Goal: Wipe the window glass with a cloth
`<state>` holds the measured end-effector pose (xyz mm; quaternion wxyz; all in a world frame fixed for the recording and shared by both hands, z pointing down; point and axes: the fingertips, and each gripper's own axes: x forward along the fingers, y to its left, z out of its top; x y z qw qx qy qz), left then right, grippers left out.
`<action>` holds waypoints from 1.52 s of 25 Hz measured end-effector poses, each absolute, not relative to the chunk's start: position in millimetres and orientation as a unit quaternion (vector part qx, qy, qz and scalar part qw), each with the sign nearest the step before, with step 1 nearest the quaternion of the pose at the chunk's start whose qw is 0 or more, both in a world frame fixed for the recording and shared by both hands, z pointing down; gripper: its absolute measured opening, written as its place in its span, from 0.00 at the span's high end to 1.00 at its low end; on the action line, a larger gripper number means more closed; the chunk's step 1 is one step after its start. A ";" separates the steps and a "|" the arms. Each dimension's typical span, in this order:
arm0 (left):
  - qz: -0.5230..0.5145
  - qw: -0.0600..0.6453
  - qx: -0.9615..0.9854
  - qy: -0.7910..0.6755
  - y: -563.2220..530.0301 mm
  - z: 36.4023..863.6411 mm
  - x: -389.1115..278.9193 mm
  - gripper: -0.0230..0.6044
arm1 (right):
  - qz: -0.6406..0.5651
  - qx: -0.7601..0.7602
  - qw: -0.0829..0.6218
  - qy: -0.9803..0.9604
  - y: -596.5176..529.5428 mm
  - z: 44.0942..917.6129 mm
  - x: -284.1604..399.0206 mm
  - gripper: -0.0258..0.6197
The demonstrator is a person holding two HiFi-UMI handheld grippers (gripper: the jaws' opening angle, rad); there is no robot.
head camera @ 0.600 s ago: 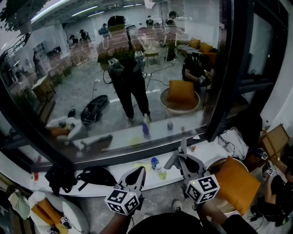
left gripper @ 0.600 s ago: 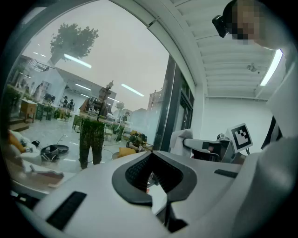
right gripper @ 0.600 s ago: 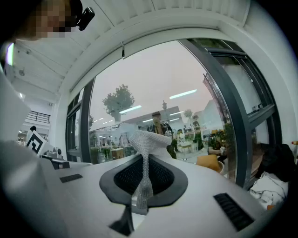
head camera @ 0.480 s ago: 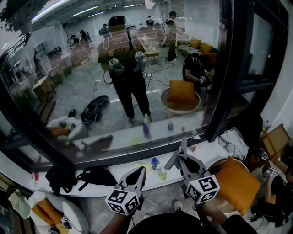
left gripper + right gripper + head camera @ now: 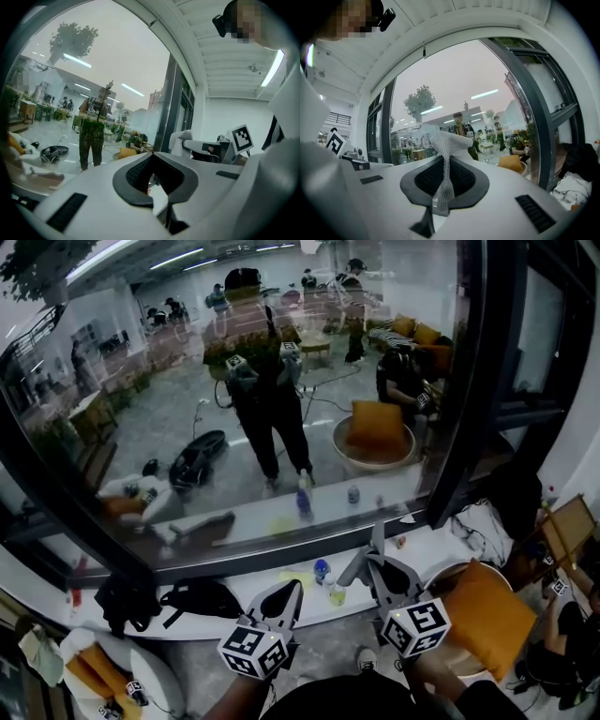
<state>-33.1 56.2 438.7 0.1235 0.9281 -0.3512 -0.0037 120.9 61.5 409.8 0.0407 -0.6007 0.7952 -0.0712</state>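
The big window glass fills the upper head view and mirrors the room and a standing person. Below it my right gripper is shut on a grey mesh cloth whose free end sticks up past the jaw tips, short of the pane. In the right gripper view the cloth is pinched between the dark pads, with the glass ahead. My left gripper is lower and to the left, jaws together with nothing between them. Its own view shows the left gripper pointing at the glass.
A dark window frame post stands right of the pane. On the white ledge below are a blue-capped bottle, a small yellowish bottle and a black bag. An orange cushion and white fabric lie at right.
The head view has shifted slightly. Both grippers stay at about the same place below the glass, and the cloth is still held.
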 end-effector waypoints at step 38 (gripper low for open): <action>-0.014 0.120 0.869 -0.479 -30.8 458.6 -160.1 0.95 | 0.008 -0.462 0.030 0.886 -109.8 363.9 -52.8 0.89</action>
